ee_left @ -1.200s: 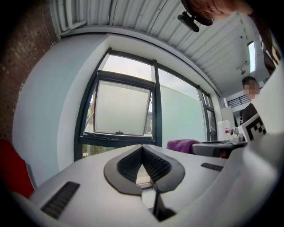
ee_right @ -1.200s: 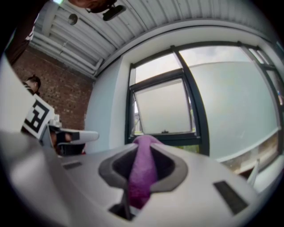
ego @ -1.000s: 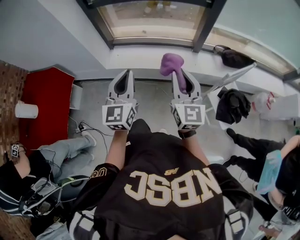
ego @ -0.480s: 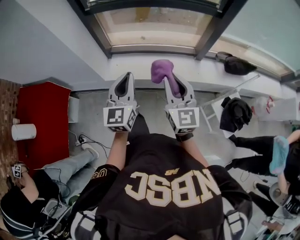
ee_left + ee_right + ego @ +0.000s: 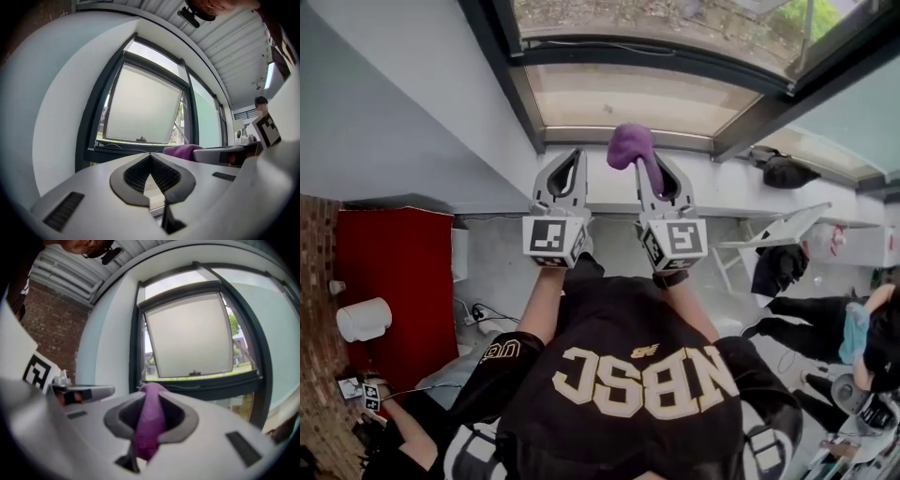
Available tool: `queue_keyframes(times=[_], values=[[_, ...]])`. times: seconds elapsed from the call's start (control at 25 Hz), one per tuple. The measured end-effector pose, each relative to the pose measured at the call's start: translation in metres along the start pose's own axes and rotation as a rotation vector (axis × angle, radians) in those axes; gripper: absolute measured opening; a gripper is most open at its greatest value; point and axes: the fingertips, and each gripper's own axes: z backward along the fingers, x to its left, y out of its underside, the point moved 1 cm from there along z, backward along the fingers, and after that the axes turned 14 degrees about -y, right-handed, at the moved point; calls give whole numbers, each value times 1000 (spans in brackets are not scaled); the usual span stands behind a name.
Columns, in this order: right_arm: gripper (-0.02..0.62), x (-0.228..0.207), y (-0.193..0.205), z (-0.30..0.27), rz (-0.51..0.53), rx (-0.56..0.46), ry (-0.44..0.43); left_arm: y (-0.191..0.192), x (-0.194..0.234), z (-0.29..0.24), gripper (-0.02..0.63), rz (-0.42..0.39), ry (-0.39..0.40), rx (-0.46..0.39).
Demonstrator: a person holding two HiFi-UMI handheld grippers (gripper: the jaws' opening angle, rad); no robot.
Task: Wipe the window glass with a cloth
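Observation:
My right gripper (image 5: 649, 161) is shut on a purple cloth (image 5: 630, 145) that bunches out past its tips, just short of the window sill (image 5: 722, 192). In the right gripper view the cloth (image 5: 150, 416) fills the jaws of the right gripper (image 5: 151, 394), with the frosted, tilted-open window pane (image 5: 190, 336) ahead. My left gripper (image 5: 570, 159) is beside it on the left, shut and empty. In the left gripper view the left gripper (image 5: 150, 157) points at the same window pane (image 5: 145, 110), and the cloth (image 5: 180, 151) shows to the right.
A dark window frame (image 5: 511, 66) borders the glass. A black bag (image 5: 787, 171) lies on the sill at right. A red cabinet (image 5: 394, 272) stands at the left. A folded white stand (image 5: 769, 239) and a person (image 5: 862, 347) are on the right.
Both grippers have moved forward toward the window, which now looks larger in both gripper views. The cloth stays clamped in the right gripper.

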Motion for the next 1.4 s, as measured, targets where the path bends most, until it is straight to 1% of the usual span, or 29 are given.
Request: queue_keyframes(times=[0.12, 0.24, 0.44, 0.64, 0.72, 0.8, 0.96, 1.08, 1.16, 1.28, 1.4], values=[[77, 7, 8, -28, -18, 41, 8, 8, 18, -13, 18, 25, 16, 33], [77, 9, 20, -44, -30, 60, 2, 15, 36, -20, 18, 38, 11, 50], [77, -2, 36, -68, -56, 81, 21, 24, 69, -30, 18, 36, -25, 65], [77, -15, 45, -97, -77, 63, 1, 29, 92, -44, 18, 19, -63, 51], [77, -17, 50, -115, -94, 41, -23, 32, 99, -50, 18, 15, -81, 53], [77, -20, 57, -139, -116, 18, -65, 35, 105, -58, 18, 12, -106, 69], [77, -19, 73, -195, -121, -8, -204, 46, 120, -74, 18, -3, -179, 78], [77, -23, 88, -241, -136, -26, -276, 57, 129, -84, 18, 10, -236, 84], [77, -26, 104, -272, -166, -15, -301, 67, 136, -87, 18, 7, -272, 102], [77, -30, 132, -314, -239, 10, -323, 85, 145, -85, 18, 9, -330, 128], [77, -29, 156, -353, -310, -9, -349, 103, 152, -83, 18, 7, -372, 147]])
